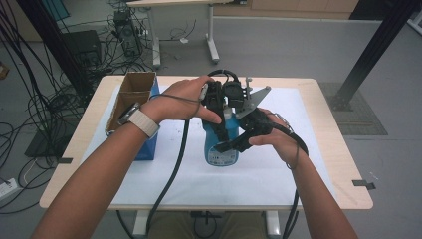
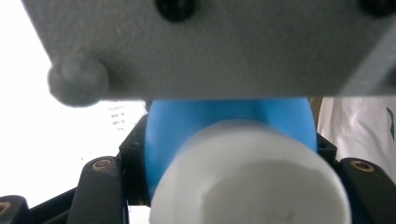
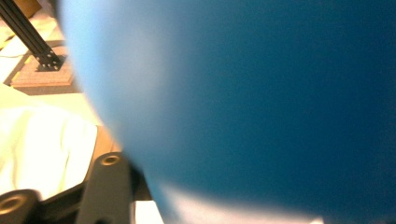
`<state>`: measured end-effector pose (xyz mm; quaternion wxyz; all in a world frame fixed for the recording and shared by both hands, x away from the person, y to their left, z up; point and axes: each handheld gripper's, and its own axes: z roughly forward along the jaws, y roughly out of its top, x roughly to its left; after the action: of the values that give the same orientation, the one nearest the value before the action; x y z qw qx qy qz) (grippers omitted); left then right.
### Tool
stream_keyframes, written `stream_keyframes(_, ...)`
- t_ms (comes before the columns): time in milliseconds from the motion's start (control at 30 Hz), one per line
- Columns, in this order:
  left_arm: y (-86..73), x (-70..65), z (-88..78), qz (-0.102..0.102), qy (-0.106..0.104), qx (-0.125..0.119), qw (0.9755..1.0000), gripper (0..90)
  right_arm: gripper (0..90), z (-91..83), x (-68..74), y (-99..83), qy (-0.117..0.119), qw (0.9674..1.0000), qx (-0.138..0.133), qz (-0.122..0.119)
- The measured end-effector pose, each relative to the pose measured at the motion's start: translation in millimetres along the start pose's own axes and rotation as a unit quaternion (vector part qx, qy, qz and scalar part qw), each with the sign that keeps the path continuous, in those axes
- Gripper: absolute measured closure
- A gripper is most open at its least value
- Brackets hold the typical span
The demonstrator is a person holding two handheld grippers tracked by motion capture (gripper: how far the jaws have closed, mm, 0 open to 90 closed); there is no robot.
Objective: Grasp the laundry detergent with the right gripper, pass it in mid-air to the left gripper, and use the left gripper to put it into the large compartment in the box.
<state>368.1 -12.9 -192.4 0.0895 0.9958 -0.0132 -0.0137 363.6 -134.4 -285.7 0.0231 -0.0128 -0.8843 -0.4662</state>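
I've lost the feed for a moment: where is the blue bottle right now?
In the high view the blue bottle stands mid-table on the white sheet, between both claws and right of the cardboard box.

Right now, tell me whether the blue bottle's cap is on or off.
On. The left gripper view shows the white cap seated on the blue bottle, between the left gripper jaws.

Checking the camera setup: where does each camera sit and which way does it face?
High view: above the person's side, looking forward and down on the table; both forearms, left gripper and right gripper on the blue bottle.
Left gripper view: on the left gripper, facing the bottle's white cap; its black jaws flank the bottle neck.
Right gripper view: on the right gripper, close against the bottle's blue side; one jaw at lower left.
Shared: all three see the bottle.
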Motion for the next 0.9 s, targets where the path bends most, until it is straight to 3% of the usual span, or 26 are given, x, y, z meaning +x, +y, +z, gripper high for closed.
stream_keyframes(100,-2.8,1.1,0.5,-0.002,0.003,0.000,1.0000,38.0,26.8,-7.1,-0.3,-1.1,0.000,1.0000,-0.001,0.002)
stream_keyframes(167,-4.6,2.0,-1.7,-0.006,0.002,-0.004,1.0000,37.9,21.9,-13.9,-1.4,-6.0,-0.011,0.9997,0.019,0.001)
stream_keyframes(267,-7.1,2.8,-4.7,-0.013,0.005,-0.004,0.9999,37.9,18.3,-22.4,-3.3,-19.6,-0.017,0.9972,0.066,0.029)
stream_keyframes(400,-11.0,4.2,-7.2,-0.024,0.009,-0.002,0.9997,37.8,11.9,-34.1,-4.2,-34.8,-0.008,0.9927,0.087,0.083)
stream_keyframes(533,-12.4,4.7,-8.5,-0.037,0.013,0.001,0.9992,37.8,6.5,-43.8,-4.1,-41.8,-0.033,0.9863,0.116,0.112)
stream_keyframes(733,-12.2,6.2,-12.8,-0.057,0.025,0.012,0.9980,37.8,3.4,-61.1,-3.7,-43.8,-0.069,0.9795,0.145,0.121)
stream_keyframes(900,-15.6,8.0,-17.7,-0.095,0.039,0.016,0.9946,37.8,3.5,-76.1,-0.9,-44.4,-0.086,0.9752,0.168,0.115)
